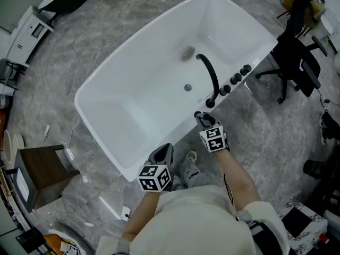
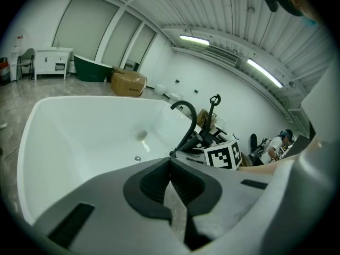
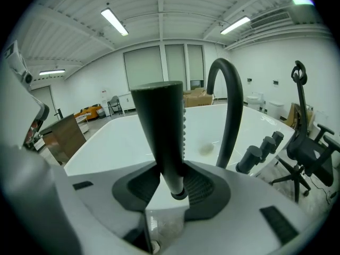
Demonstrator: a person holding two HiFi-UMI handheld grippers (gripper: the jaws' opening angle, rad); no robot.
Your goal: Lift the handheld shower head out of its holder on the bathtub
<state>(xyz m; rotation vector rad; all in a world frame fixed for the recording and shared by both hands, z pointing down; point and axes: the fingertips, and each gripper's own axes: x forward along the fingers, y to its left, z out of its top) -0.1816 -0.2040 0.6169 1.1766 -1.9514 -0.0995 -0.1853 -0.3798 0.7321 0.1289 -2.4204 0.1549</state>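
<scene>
The black handheld shower head (image 3: pixel 159 126) stands upright between the jaws of my right gripper (image 3: pixel 172 182), which is shut on its handle. From above, that right gripper (image 1: pixel 204 122) sits at the near rim of the white bathtub (image 1: pixel 85 89), with the shower head (image 1: pixel 201 116) at its tip. Just beyond it are the curved black faucet (image 1: pixel 210 73) and the row of black knobs (image 1: pixel 236 77). My left gripper (image 1: pixel 162 153) hovers by the tub's near edge, shut and empty. In its own view, the left gripper (image 2: pixel 171 163) points across the tub at the faucet (image 2: pixel 186 121).
A black office chair (image 1: pixel 297 62) stands to the right of the tub. A brown wooden cabinet (image 1: pixel 42 171) sits at the lower left, with a white cable on the grey floor beside it. The person's shoes (image 1: pixel 188 163) are close to the tub's near corner.
</scene>
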